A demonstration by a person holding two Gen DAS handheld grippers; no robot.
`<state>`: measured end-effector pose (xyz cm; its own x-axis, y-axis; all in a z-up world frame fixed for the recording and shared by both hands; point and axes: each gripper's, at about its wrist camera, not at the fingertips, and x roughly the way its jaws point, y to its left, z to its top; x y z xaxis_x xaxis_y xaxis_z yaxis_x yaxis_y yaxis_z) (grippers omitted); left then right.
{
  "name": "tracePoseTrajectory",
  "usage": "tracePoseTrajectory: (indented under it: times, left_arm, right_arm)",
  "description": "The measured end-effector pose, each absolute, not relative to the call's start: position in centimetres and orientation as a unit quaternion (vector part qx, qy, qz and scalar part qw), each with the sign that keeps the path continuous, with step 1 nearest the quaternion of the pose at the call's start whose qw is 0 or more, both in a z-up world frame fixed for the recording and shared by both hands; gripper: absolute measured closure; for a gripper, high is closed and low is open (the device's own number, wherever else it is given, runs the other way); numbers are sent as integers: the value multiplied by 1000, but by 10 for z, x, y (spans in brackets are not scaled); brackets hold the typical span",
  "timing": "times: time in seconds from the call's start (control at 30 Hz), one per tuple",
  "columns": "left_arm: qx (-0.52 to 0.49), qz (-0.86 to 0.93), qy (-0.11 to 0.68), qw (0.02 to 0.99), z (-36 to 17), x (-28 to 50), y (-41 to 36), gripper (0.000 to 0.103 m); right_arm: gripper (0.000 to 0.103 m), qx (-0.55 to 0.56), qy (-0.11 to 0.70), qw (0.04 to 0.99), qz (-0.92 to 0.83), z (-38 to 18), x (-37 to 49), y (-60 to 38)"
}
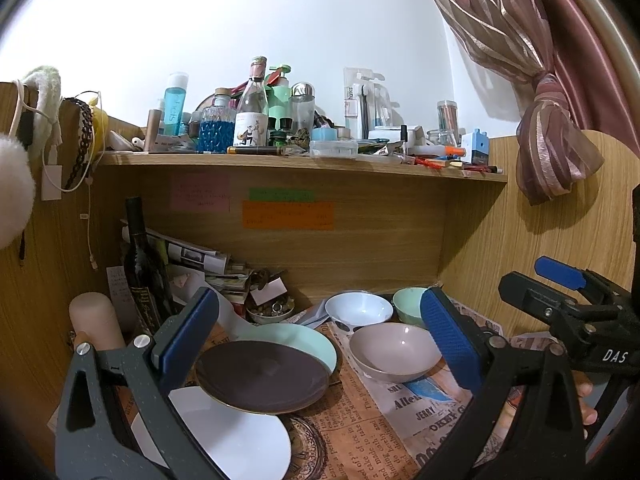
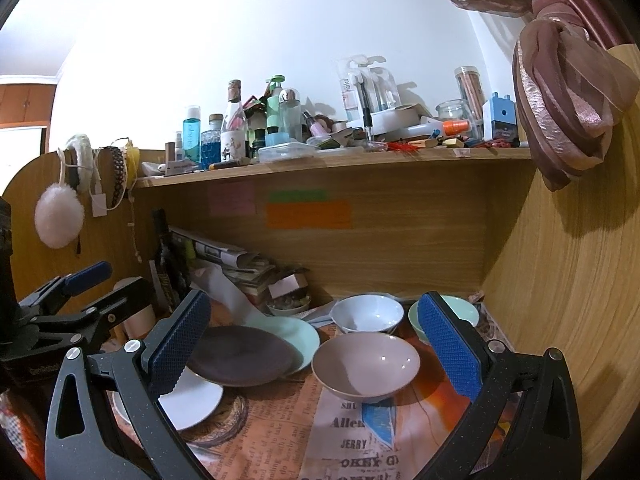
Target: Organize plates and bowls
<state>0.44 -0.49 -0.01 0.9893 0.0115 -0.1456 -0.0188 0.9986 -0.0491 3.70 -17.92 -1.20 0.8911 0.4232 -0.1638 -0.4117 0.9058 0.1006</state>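
Three plates overlap on the newspaper-covered desk: a dark brown plate (image 1: 262,376) (image 2: 238,356) on top, a mint plate (image 1: 298,340) (image 2: 298,334) behind it, a white plate (image 1: 240,440) (image 2: 196,400) in front. To their right stand a taupe bowl (image 1: 394,350) (image 2: 366,364), a white bowl (image 1: 358,308) (image 2: 366,312) and a mint bowl (image 1: 408,300) (image 2: 466,310). My left gripper (image 1: 320,344) is open and empty above the plates. My right gripper (image 2: 316,354) is open and empty above the taupe bowl.
A dark wine bottle (image 1: 140,264), a beige cylinder (image 1: 94,318), stacked papers (image 1: 208,264) and a small dish of trinkets (image 1: 270,310) crowd the back left. A cluttered shelf (image 1: 300,160) overhangs the desk. Wooden side panels close both sides. A tied curtain (image 1: 548,136) hangs right.
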Motion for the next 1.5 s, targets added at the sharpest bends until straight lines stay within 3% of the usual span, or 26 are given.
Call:
tracePoseTrajectory:
  times: [1.17, 1.5]
  left_arm:
    - [-34, 13, 87, 996, -12, 22, 15, 0]
    - [-56, 17, 152, 987, -29, 56, 55, 0]
  right_arm:
    - [0, 29, 104, 969, 220, -21, 53, -161]
    - [0, 26, 153, 961, 228, -42, 91, -138]
